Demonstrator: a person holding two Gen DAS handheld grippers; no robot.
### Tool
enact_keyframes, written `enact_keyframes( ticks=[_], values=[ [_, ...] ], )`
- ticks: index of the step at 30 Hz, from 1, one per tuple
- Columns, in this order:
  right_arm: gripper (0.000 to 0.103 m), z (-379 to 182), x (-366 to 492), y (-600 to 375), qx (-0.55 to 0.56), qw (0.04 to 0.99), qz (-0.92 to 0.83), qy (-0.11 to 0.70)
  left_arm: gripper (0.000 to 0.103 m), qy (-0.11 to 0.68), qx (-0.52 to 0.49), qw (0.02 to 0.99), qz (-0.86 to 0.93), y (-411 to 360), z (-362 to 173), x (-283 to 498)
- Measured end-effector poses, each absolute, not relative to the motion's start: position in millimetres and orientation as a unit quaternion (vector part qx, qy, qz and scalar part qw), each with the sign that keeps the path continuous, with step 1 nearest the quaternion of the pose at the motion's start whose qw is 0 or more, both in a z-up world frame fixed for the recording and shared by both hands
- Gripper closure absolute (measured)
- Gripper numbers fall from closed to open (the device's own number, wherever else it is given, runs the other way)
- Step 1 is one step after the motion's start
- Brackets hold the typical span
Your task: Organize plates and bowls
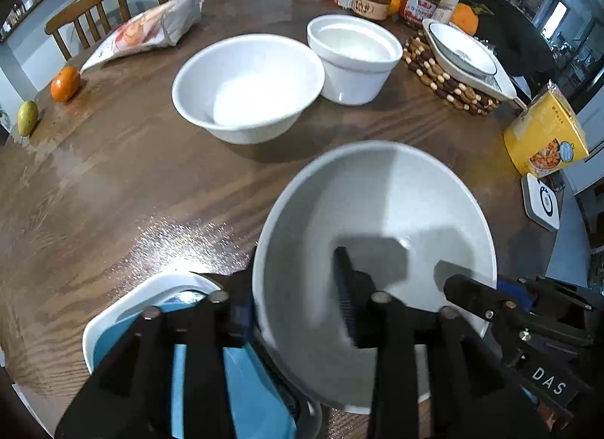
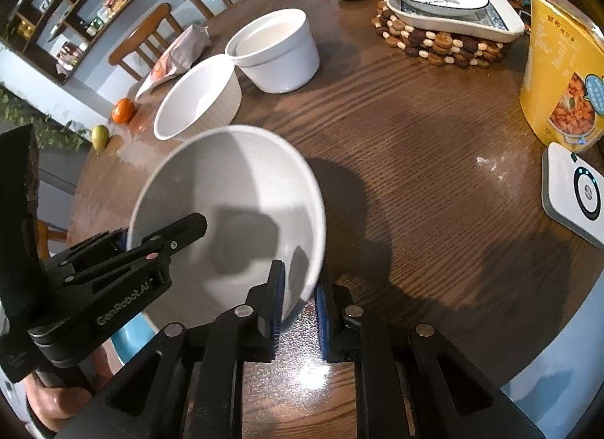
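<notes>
A wide, shallow white ceramic bowl [image 1: 377, 250] sat tilted over the near part of the round, dark wooden table [image 1: 113, 182], caught between the two claws. The left claw [image 1: 294, 310] straddled the bowl's near-left rim, one finger inside the bowl and the other outside; its jaws stood apart and whether the pads pressed on the rim could not be told. The right claw [image 2: 298, 307] bracketed the bowl's near rim from the opposite side, its blue-padded fingers [image 2: 277, 299] parted, with a gap showing between the outer pad and the bowl wall, so it looked released rather than clamped. Under the left claw lay a blue dish nested in a white rectangular dish [image 1: 124, 307]. Farther across the table stood a white ribbed bowl [image 1: 247, 88] and just beside it a taller white stacked pot [image 1: 355, 57], apparently touching. To the right, a white plate with a dark rim [image 1: 462, 48] rested in a white tray on a beaded wooden trivet [image 1: 441, 80]. A yellow food box [image 1: 543, 137] stood near the table's right edge.
</notes>
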State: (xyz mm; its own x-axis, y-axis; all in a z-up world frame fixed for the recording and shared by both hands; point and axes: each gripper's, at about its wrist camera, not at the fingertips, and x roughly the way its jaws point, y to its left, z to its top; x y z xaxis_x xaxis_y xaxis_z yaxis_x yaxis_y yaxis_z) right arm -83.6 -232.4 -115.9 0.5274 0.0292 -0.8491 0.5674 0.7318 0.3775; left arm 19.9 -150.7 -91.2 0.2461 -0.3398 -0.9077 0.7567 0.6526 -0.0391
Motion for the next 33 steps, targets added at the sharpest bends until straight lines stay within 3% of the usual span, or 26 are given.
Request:
enact_keyframes(
  ticks=[2,5,11,15,19,22,30,33],
  values=[
    [0.069,-114,-84,-234,0.322,0.813,-0.170,0.454,0.056,0.491,0.206,0.766,-0.359,-149,-87,21],
    [0.065,-110,-84,-236,0.317,0.816,-0.175,0.451,0.055,0.487,0.196,0.772,-0.358,-145,-80,24],
    [0.063,-100,-87,-236,0.299,0.821,-0.192,0.447,0.041,0.479,0.176,0.784,-0.353,-137,-67,26],
    [0.062,-86,-90,-235,0.265,0.831,-0.208,0.443,0.026,0.469,0.168,0.794,-0.347,-130,-56,23],
    [0.042,-71,-93,-229,0.229,0.844,-0.218,0.433,0.022,0.465,0.158,0.801,-0.342,-122,-47,20],
    [0.041,-58,-95,-224,0.203,0.856,-0.220,0.422,0.017,0.462,0.151,0.807,-0.336,-115,-40,17],
    [0.040,-37,-97,-221,0.180,0.876,-0.197,0.403,0.014,0.461,0.133,0.819,-0.314,-105,-28,8],
    [0.040,-34,-97,-222,0.177,0.879,-0.186,0.402,0.006,0.464,0.128,0.822,-0.303,-102,-28,6]
  ],
)
